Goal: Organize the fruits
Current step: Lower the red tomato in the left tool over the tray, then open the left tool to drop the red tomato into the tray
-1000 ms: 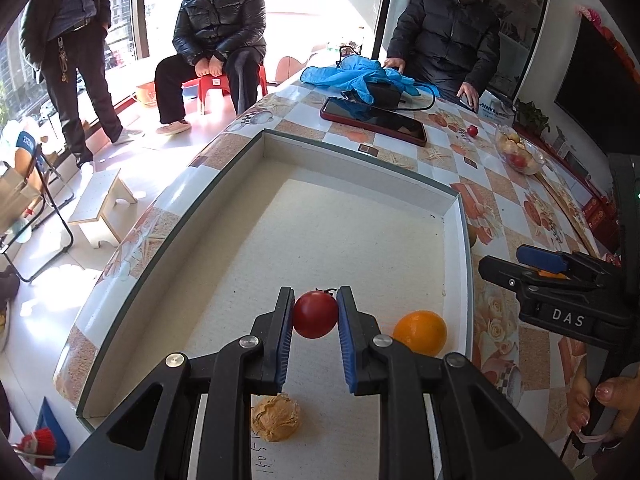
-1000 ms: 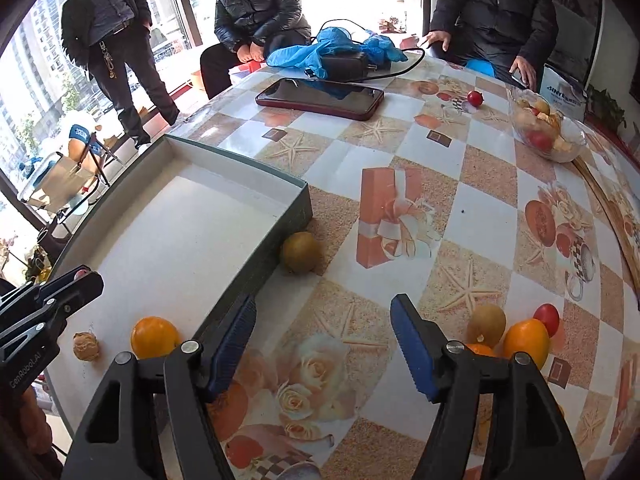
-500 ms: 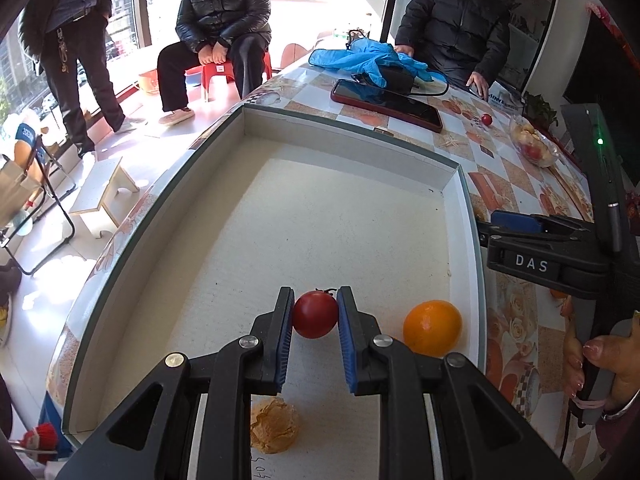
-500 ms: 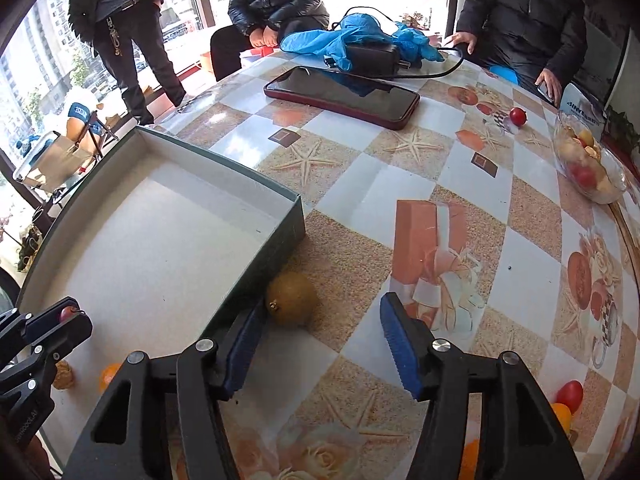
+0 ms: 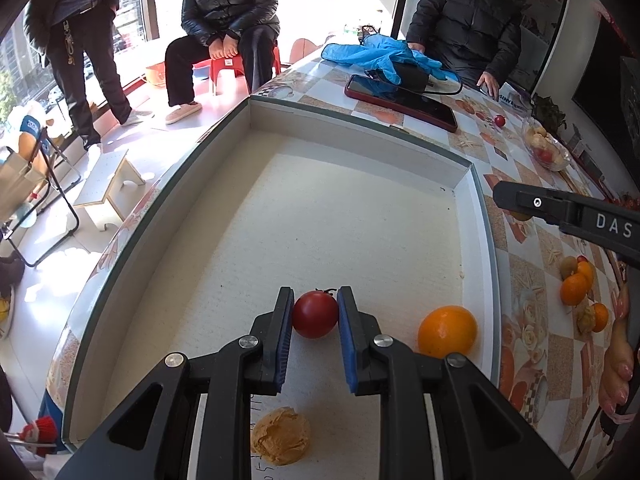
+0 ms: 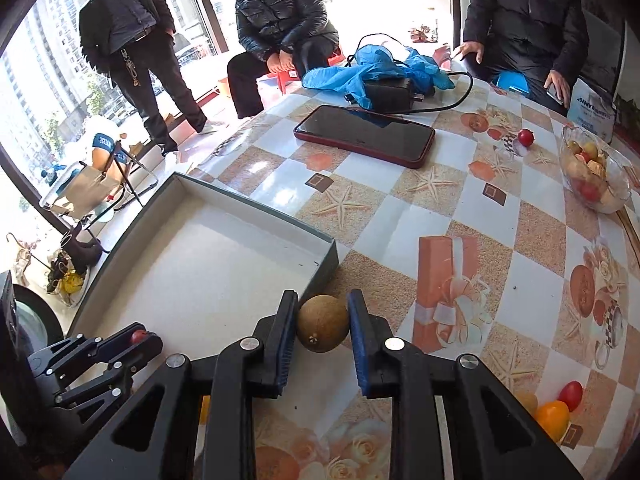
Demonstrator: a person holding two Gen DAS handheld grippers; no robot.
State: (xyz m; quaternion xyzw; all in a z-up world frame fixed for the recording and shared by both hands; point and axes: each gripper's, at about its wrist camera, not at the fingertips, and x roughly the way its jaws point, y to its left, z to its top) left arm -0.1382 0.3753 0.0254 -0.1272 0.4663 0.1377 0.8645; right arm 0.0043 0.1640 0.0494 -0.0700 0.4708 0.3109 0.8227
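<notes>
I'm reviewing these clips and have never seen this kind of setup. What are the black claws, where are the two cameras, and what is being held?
No robot here: a person holds a two-finger clamp in each hand, each with a fisheye camera looking along its fingers. The left gripper is clamped on a red tomato above the white tray, which also holds an orange and a walnut. The right gripper has closed around a brown round fruit on the patterned table, just outside the tray's corner. More fruit waits to the right.

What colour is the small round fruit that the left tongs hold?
Deep red, with a dark stem; the fruit shows best in the left wrist view, between the left tongs.
</notes>
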